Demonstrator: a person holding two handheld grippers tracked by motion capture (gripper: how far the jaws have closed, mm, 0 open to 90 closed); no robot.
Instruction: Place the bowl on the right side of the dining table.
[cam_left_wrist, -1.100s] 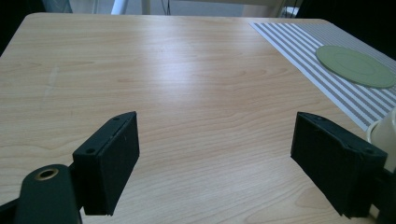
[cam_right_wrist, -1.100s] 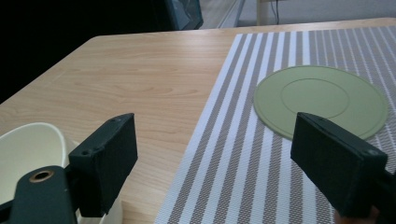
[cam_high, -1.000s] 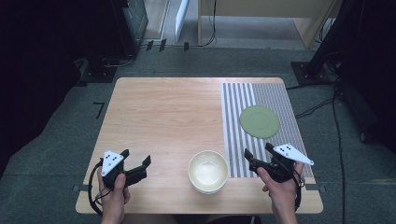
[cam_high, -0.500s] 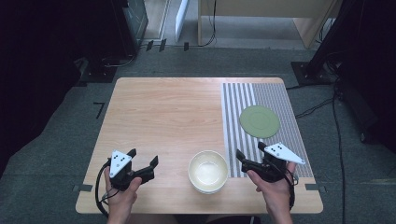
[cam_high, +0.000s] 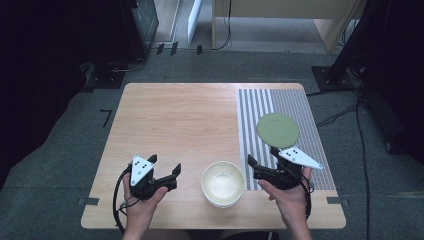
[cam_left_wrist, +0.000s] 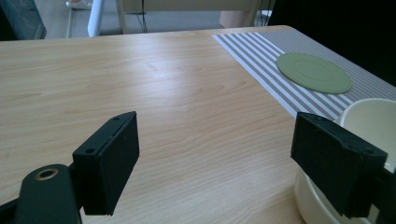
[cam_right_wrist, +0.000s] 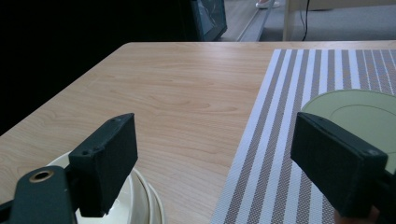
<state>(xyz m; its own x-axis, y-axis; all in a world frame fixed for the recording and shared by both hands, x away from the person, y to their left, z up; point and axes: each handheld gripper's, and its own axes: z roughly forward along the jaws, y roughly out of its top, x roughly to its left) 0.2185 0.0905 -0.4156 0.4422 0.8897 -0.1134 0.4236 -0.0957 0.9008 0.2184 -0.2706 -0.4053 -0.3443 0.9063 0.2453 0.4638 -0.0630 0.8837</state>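
Note:
A cream bowl (cam_high: 223, 183) sits empty near the table's front edge, between my two grippers. A flat green plate (cam_high: 278, 130) lies on the striped placemat (cam_high: 260, 107) at the right. My left gripper (cam_high: 164, 166) is open, just left of the bowl, with nothing between its jaws; in the left gripper view the bowl (cam_left_wrist: 373, 122) shows behind the right jaw. My right gripper (cam_high: 262, 159) is open too, over the placemat's near left edge, right of the bowl. In the right gripper view the bowl (cam_right_wrist: 140, 196) is at lower left and the plate (cam_right_wrist: 359, 114) at right.
The wooden table (cam_high: 175, 115) has bare surface across its left and middle. Beyond the far edge are dark cabinets (cam_high: 135, 20) and cables on a grey floor (cam_high: 330, 117).
Both hands have drawn inward toward the bowl: the left gripper moved right, the right gripper moved left. Both stay open.

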